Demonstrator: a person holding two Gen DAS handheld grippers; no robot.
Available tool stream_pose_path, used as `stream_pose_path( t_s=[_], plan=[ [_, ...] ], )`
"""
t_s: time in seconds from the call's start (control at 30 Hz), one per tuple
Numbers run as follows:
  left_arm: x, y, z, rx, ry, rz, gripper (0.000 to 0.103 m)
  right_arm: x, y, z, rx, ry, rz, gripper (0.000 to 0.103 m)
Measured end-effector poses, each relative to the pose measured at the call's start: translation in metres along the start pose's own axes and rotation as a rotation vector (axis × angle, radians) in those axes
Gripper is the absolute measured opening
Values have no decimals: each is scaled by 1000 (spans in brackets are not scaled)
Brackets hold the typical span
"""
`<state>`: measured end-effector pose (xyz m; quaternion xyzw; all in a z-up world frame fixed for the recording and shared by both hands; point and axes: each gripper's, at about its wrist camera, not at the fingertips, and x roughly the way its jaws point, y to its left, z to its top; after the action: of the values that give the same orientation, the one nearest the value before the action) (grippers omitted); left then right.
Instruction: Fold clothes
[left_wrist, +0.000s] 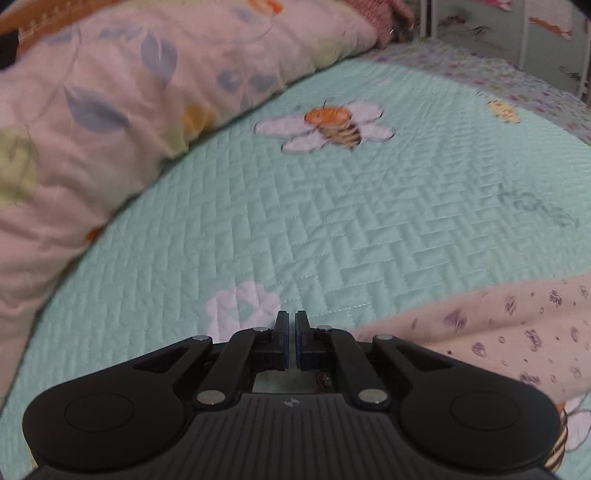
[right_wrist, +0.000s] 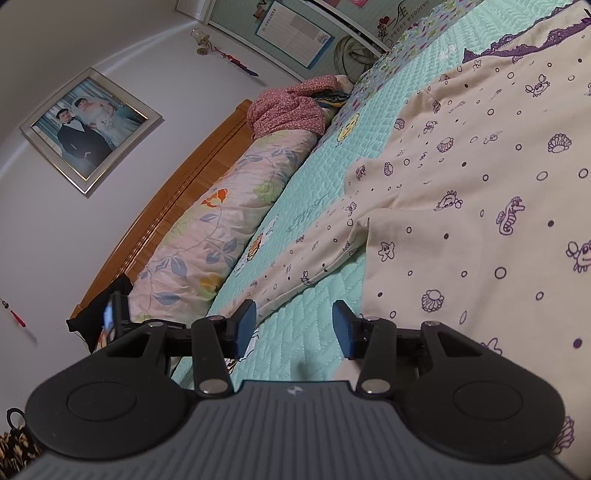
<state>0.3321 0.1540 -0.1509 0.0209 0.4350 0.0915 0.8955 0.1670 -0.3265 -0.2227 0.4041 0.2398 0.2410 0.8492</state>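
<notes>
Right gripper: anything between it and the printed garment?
Nothing visible. The right gripper is open over bare quilt; the cream garment lies just right of it, its sleeve just ahead.

Dim, even indoor light w/ soft shadows; left view motion-blurred, right sharper, fisheye-bent edges.

garment (right_wrist: 461, 192) spread on bedspread (right_wrist: 306, 332), rolled quilt (right_wrist: 221, 221) along headboard (right_wrist: 177, 192) behind, R tool (right_wrist: 294, 325) over garment's edge
</notes>
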Motion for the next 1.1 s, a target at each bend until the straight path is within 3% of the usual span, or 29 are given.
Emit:
stream_pose_path(
  t_s=[0.07, 0.13, 0.17, 0.23, 0.43, 0.57, 0.6, 0.63, 0.67, 0.77, 0.8, 0.87, 0.93, 1.0, 1.07, 1.1],
  plan=[
    [-8, 4, -4, -33, -36, -22, 12, 0, 1, 0, 1, 0, 1, 47],
    [-18, 7, -11, -52, -67, -74, 35, 0, 1, 1, 3, -1, 3, 47],
    [-23, 5, -16, -41, -77, -74, 51, 0, 1, 1, 4, -1, 3, 47],
    [-31, 0, -25, -17, -98, -73, 71, 0, 0, 1, 5, -1, 4, 47],
    [-24, -2, -47, -138, 13, -108, 72, 0, 0, 1, 8, -1, 7, 47],
    [-25, -7, -57, -179, 25, -127, 66, 1, -1, 1, 9, -1, 9, 47],
    [-28, -7, -56, -186, 30, -136, 39, 1, -1, 1, 9, -1, 9, 47],
    [-30, -7, -56, -188, 41, -139, 3, 1, -1, 1, 9, -1, 9, 47],
    [-32, -7, -56, -183, 59, -129, 2, 1, -1, 1, 8, -1, 9, 47],
    [-37, -11, -57, -99, 92, -31, 3, 1, -1, 1, 5, 0, 7, 47],
    [-37, -13, -59, -61, 92, 3, 7, 1, -1, 1, 4, 0, 6, 47],
    [-36, -13, -61, -37, 91, 59, 27, 1, -1, 0, 2, 1, 4, 47],
    [-35, -6, -59, -82, 76, 103, 61, 1, 0, 0, 0, 2, 2, 47],
    [-37, 0, -59, -132, 55, 183, 66, 1, -1, 0, 0, 2, 2, 47],
    [-45, -4, -59, -168, 38, 320, 63, 0, -1, 0, 0, 2, 3, 47],
    [-53, -12, -59, -166, 9, 344, 61, 0, -1, 1, 4, 1, 8, 47]
  ],
)
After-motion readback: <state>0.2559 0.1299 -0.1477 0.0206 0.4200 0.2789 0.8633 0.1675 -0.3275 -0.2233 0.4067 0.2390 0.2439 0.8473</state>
